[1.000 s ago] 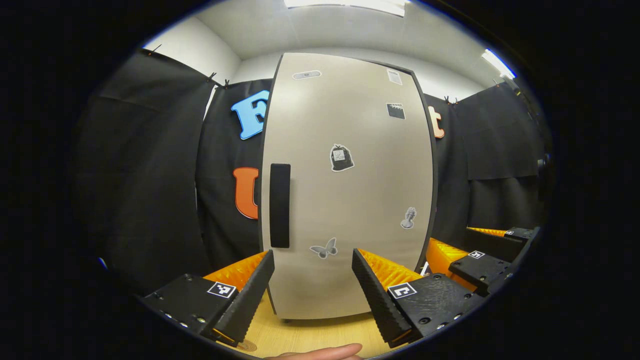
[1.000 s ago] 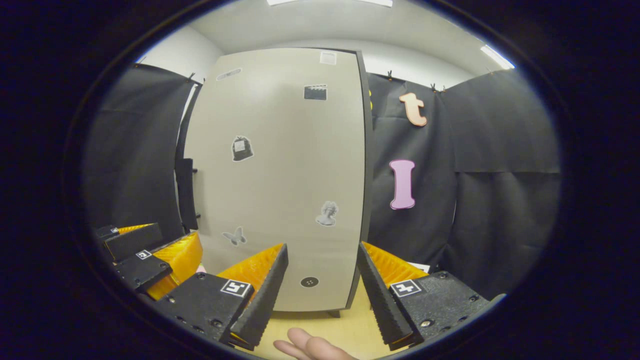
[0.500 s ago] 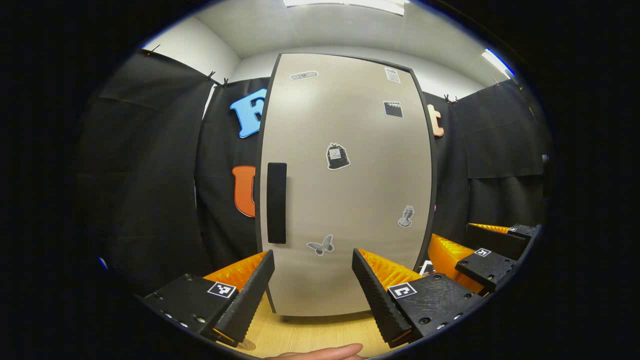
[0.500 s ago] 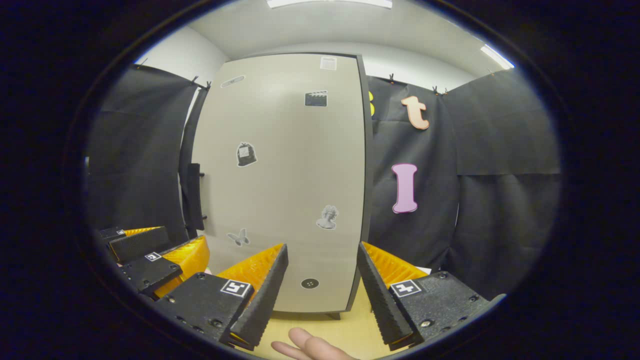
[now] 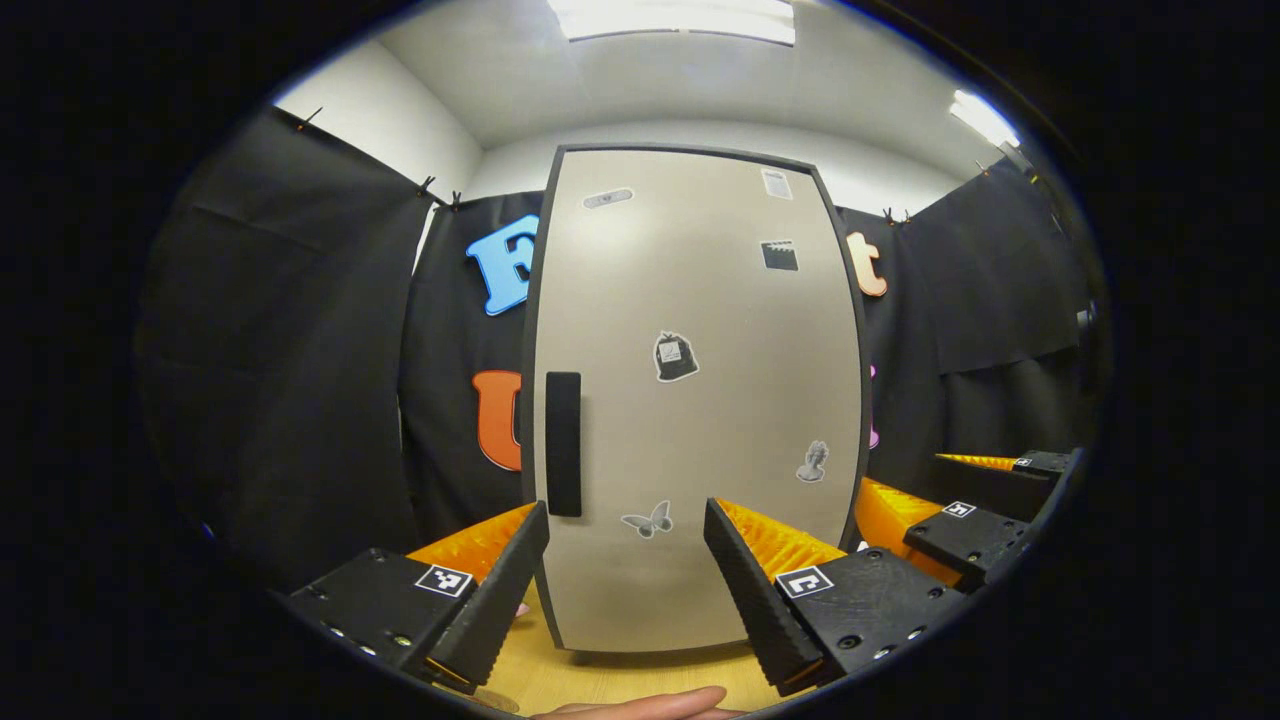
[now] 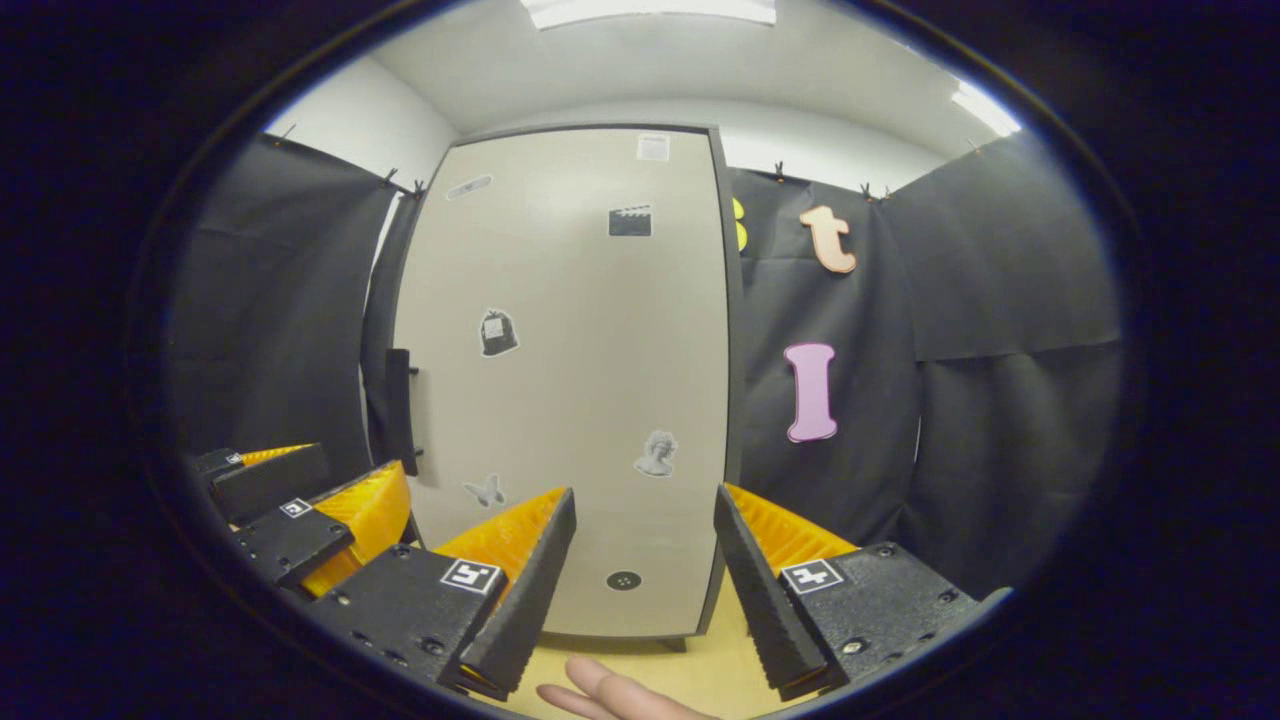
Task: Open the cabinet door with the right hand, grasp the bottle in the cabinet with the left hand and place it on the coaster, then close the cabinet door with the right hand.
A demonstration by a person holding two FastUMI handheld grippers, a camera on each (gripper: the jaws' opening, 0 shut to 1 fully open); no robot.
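Cabinet door (image 5: pixel 700 400) fills mid-frame, shut; bottle presumably behind it. We're at step one: right gripper (image 6: pixel 640 560) and left gripper (image 5: pixel 625 570) both gape empty. Next, we reach the handle (image 5: pixel 563 443), centre-left.

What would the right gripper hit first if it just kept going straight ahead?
Most likely the closed cabinet door, near its lower right part. The right gripper is open and nothing shows between it and the door, though depth is hard to judge.

- Left gripper (image 5: pixel 625 570): fingers spread apart, gripping nothing.
- Right gripper (image 6: pixel 640 570): fingers spread apart, gripping nothing.
- Held side by side, level.
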